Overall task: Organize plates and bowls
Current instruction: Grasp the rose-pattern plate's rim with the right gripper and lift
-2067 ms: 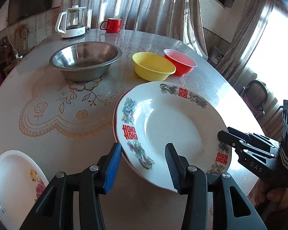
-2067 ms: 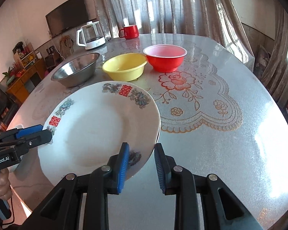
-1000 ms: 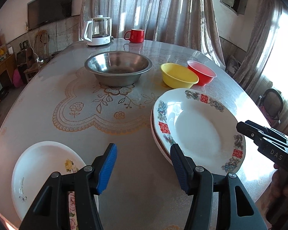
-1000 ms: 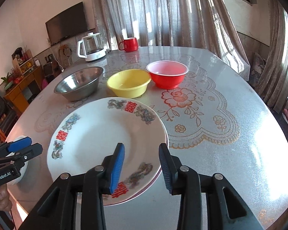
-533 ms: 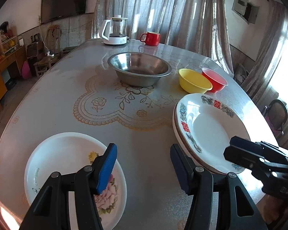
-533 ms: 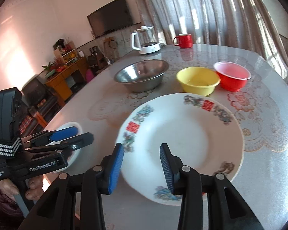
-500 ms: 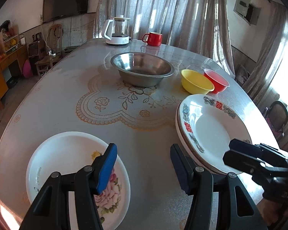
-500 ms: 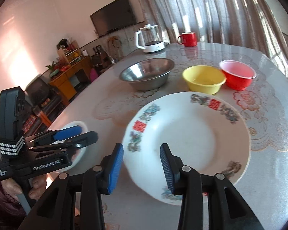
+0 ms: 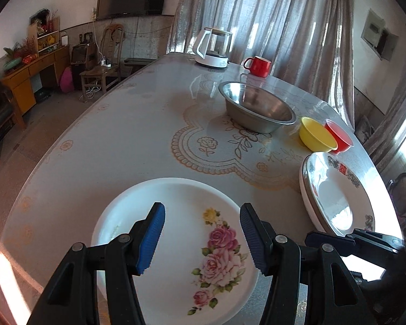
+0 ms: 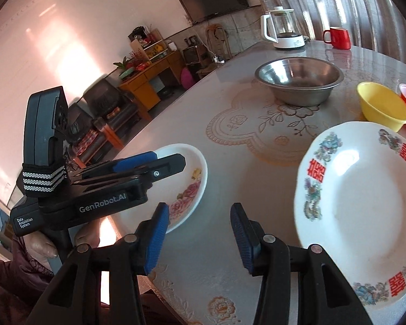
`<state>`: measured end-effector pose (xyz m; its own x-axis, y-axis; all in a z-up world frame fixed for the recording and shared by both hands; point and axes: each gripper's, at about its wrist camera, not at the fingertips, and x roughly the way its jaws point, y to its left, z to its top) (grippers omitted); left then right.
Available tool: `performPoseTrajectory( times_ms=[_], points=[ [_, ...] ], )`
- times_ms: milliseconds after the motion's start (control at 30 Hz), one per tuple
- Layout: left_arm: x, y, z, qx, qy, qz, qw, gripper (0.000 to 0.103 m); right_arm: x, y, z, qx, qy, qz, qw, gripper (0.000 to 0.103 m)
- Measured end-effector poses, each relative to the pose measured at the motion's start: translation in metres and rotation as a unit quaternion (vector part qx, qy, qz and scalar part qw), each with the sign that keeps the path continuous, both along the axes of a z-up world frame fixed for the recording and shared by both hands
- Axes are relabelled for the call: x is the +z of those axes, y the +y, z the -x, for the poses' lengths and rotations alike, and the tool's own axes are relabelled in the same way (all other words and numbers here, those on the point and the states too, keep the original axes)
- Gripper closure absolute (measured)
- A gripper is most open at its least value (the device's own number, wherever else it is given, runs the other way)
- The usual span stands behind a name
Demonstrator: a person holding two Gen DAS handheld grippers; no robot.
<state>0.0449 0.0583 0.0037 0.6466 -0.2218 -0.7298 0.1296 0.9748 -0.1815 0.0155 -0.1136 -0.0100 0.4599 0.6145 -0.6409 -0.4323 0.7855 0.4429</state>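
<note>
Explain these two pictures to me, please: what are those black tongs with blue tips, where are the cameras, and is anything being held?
No robot here: a person holds a hand tool in each hand, each with two blue-padded fingers and a wide-angle camera looking forward along them. One picture comes from the left gripper, the other from the right gripper; the right view also shows the left tool from the side. Both are open and hold nothing. The left one hovers over a rose plate. On the table also sit stacked plates with red characters, a steel bowl, a yellow bowl, a red bowl, a red mug and a kettle.
</note>
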Motion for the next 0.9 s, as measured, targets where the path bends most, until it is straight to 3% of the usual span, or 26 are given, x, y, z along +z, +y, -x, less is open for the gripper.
performPoseTrajectory(
  times_ms=[233,433,600,733,900],
  points=[
    [0.004,0.054,0.007,0.053,-0.008,0.017,0.9984,0.044,-0.011,0.019,-0.016,0.024,0.03,-0.015,0.999,0.056],
    [-0.013,0.095,0.017,0.084,0.006,0.029,0.9961,0.048,-0.023,0.029,-0.023,0.032,0.05,-0.019,0.998,0.056],
    [-0.035,0.098,0.022,0.073,0.029,0.048,0.9957,0.052,-0.029,0.035,-0.025,0.034,0.054,-0.017,0.998,0.056],
    [-0.046,0.093,0.02,0.065,0.038,0.058,0.9954,0.061,-0.032,0.04,-0.028,0.034,0.053,0.002,0.998,0.068],
    [-0.047,0.079,0.018,0.036,0.032,0.053,0.9974,0.075,-0.034,0.045,-0.03,0.031,0.046,0.015,0.998,0.074]
  ],
)
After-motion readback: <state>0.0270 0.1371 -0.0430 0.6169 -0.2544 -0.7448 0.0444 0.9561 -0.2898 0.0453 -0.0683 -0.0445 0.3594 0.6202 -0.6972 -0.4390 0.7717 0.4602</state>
